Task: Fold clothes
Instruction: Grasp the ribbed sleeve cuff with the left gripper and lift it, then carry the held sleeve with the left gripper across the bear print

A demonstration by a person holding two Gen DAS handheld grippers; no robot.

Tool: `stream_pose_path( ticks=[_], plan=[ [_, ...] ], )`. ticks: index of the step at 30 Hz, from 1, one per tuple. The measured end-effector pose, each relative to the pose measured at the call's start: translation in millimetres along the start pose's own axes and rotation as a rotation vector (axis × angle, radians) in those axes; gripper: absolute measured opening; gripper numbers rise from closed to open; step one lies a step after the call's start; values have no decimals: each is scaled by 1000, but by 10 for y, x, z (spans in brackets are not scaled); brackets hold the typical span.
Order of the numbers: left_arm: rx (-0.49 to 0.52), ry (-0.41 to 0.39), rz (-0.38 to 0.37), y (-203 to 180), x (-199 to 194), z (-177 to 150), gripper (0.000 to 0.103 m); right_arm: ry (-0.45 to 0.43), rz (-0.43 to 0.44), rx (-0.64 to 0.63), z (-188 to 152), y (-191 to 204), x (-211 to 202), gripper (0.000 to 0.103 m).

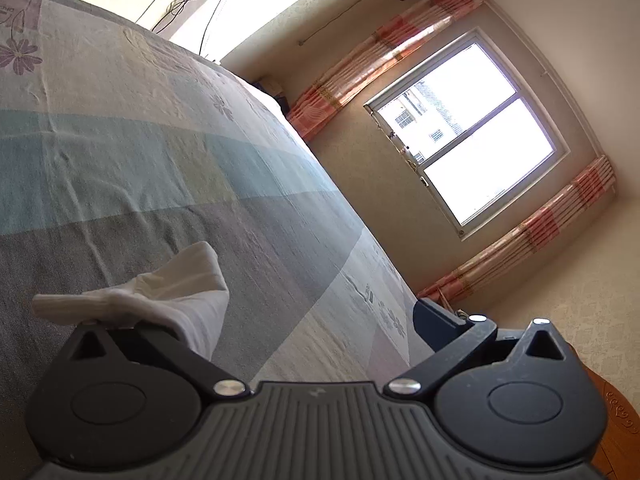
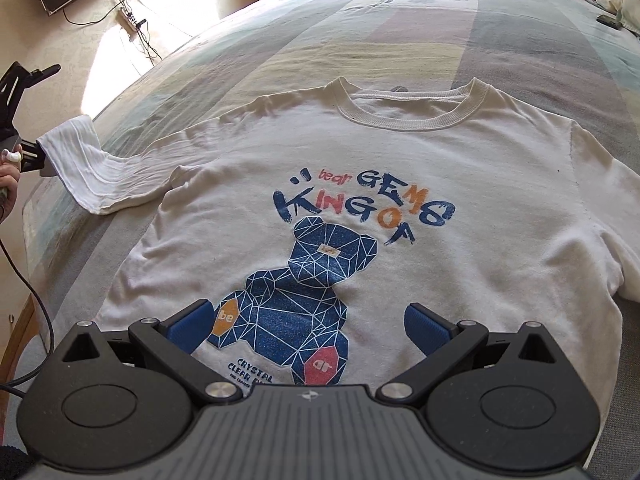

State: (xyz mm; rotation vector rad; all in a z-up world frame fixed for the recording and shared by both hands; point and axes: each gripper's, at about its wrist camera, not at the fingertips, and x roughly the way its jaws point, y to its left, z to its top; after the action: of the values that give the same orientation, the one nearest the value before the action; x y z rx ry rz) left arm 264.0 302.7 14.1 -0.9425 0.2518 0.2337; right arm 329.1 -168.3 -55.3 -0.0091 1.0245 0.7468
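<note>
Two grippers in play. Right gripper (image 2: 306,330) hovers over the hem end of a white long-sleeve T-shirt (image 2: 460,184), blue pads spread wide, nothing between them. Shirt lies face up, flat on the striped bedsheet (image 2: 360,12). Left gripper (image 2: 38,156): looks pinched on the sleeve cuff (image 2: 68,140) at the bed edge, but its wrist view shows the jaws apart, so can't tell. Fabric looks light, soft, limp; best pinched at cuffs, hem corners, shoulders. Print reads "bear GEMS KING OF", "be", "ar", "CRYSTAL CLEAR".
</note>
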Motion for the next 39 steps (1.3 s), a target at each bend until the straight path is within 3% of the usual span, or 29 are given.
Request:
stream_pose_path(
  ticks=[20, 29, 39],
  plan=[
    [48, 205, -185, -1109, 402, -579, 102, 0, 34, -44, -295, -67, -286, 103],
    [108, 296, -175, -1508, 651, -973, 102, 19, -27, -67, -387, -72, -364, 103],
    [194, 336, -148, -1846, 861, -1372, 102, 24, -72, -64, -421, -159, -454, 103]
  ],
)
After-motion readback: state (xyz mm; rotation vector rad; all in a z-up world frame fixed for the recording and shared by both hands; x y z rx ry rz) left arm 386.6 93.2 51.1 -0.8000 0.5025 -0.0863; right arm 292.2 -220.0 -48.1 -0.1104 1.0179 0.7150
